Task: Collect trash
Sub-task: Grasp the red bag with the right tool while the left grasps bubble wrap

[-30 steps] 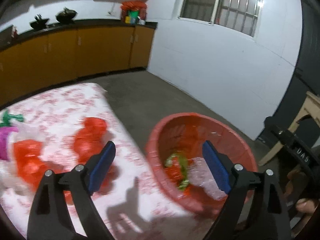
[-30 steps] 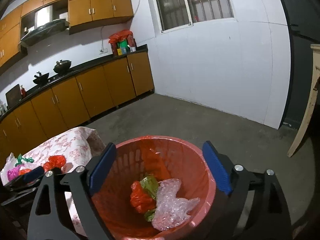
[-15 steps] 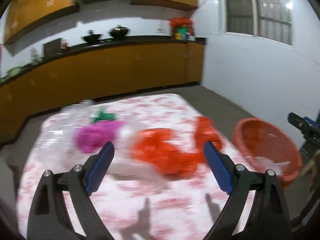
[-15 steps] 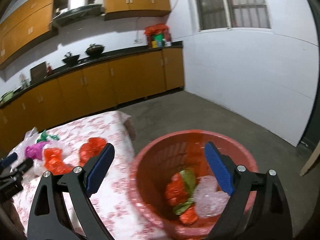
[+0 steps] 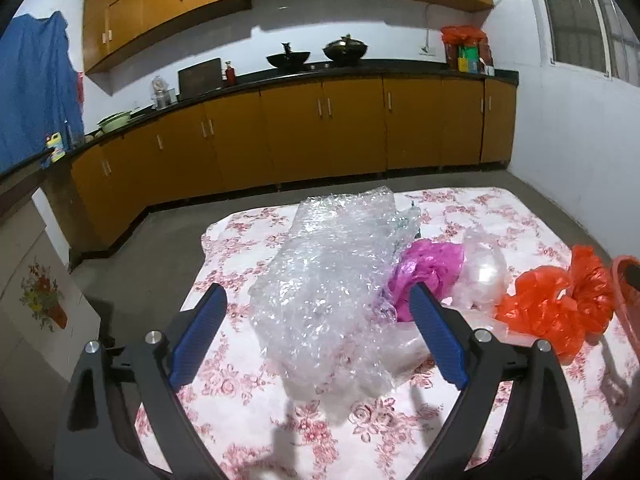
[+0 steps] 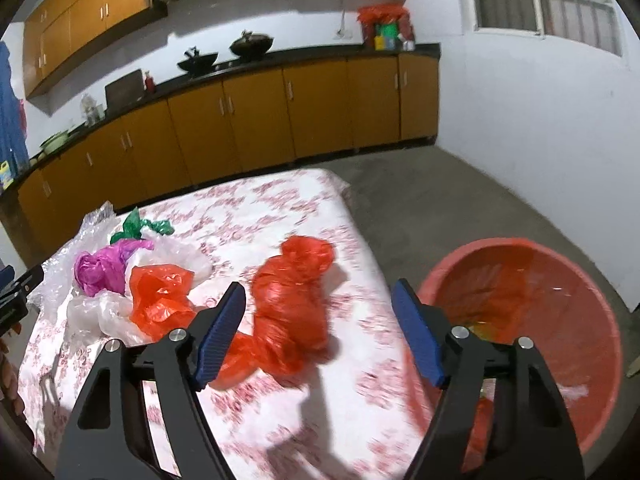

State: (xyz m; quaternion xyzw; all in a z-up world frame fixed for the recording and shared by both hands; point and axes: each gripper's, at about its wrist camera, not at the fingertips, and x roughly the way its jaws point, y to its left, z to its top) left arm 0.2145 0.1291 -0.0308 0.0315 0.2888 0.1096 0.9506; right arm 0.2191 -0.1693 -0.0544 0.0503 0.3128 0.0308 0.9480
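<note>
Trash is lying scattered over the floral tabletop (image 5: 460, 208), with some already sitting in the red basket (image 6: 600, 344) that is standing on the floor just off the tabletop's right edge. Inside the basket, only a bit of yellow-green and a scrap of clear plastic are showing past the right gripper's finger; the rest of its contents is hidden.

A big sheet of bubble wrap (image 5: 332, 280) is sprawling toward the left edge, its long axis running from the far edge toward the near one. Just beside it, a pink bag (image 5: 428, 272) is lying crumpled, touching a clear bag (image 5: 486, 276). A green scrap (image 6: 138, 228) is peeking out at the far side of the pink bag in the right wrist view. Toward the right edge, a flat red bag (image 6: 160, 300) is resting against the clear one, and a knotted red bag (image 6: 296, 300) is stretching lengthwise from the near side toward the far right corner, its bulged end pointing away.

The left gripper (image 5: 318, 336) is hanging over the near part of the bubble wrap, jaws spread wide and holding nothing. The right gripper (image 6: 318, 336) is hovering above the knotted red bag near the right edge, jaws likewise released and empty.
</note>
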